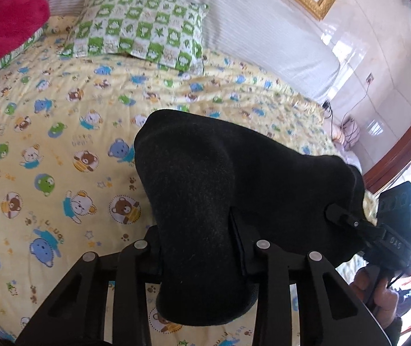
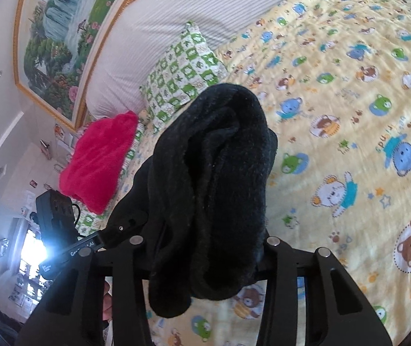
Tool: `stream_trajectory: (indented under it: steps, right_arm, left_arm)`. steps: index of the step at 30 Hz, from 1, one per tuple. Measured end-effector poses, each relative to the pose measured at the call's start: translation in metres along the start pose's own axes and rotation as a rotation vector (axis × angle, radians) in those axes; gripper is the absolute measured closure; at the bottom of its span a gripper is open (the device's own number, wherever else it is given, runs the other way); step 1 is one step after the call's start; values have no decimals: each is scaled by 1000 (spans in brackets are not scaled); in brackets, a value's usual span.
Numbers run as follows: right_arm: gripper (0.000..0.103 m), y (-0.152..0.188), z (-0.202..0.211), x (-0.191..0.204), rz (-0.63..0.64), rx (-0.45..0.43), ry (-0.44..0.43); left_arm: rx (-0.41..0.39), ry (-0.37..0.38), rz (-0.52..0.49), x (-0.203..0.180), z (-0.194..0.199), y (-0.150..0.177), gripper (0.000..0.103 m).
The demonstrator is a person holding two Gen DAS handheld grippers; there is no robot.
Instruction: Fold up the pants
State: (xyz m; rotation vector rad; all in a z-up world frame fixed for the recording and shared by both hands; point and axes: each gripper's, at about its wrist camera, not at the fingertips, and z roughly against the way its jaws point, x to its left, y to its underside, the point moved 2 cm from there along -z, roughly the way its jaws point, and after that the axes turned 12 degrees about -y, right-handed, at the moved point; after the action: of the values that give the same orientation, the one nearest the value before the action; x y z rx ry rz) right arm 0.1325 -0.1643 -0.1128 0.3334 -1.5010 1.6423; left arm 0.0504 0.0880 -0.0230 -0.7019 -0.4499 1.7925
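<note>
Both tongs, the left tongs [image 1: 205, 259] and the right tongs [image 2: 205, 256], are pinching the black pants [image 1: 219, 190], which hang bunched between them above the bed [image 1: 46, 150], not lying on it. Open quilt spreads ahead toward the green pillow [image 1: 139, 34] at the head edge; neither hand is nearer.

Bear-print bed [image 1: 61, 132], gilt-framed painting [image 2: 58, 37]
</note>
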Motion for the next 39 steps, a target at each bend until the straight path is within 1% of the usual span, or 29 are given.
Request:
stream_trajectory:
  steps: [3,6,10,20,28,35,39]
  right_arm:
    - [60,-1,-6,6,-4,7,-31]
    - [60,-1,-16,12,5,24,-43]
    - [60,-3,-32,20,8,40,-77]
    - [60,-18,-87,51,69,109,-137]
    - [60,-39,-132,67,110,160,-157]
    - [60,-68,-175,71,148,201,-135]
    - [60,-82,-193,70,166,213,-124]
  left_arm:
    - [-23,-28,5,6,10,-3,68]
    - [-45,-52,10,13,18,-5,69]
    - [-74,-81,31,30,32,-9,69]
    - [-122,-171,93,73,54,-25,69]
    - [-135,-211,133,106,48,-51,69]
    - [-134,-231,140,128,25,-83,69]
    - [-134,-234,140,136,12,-99,69]
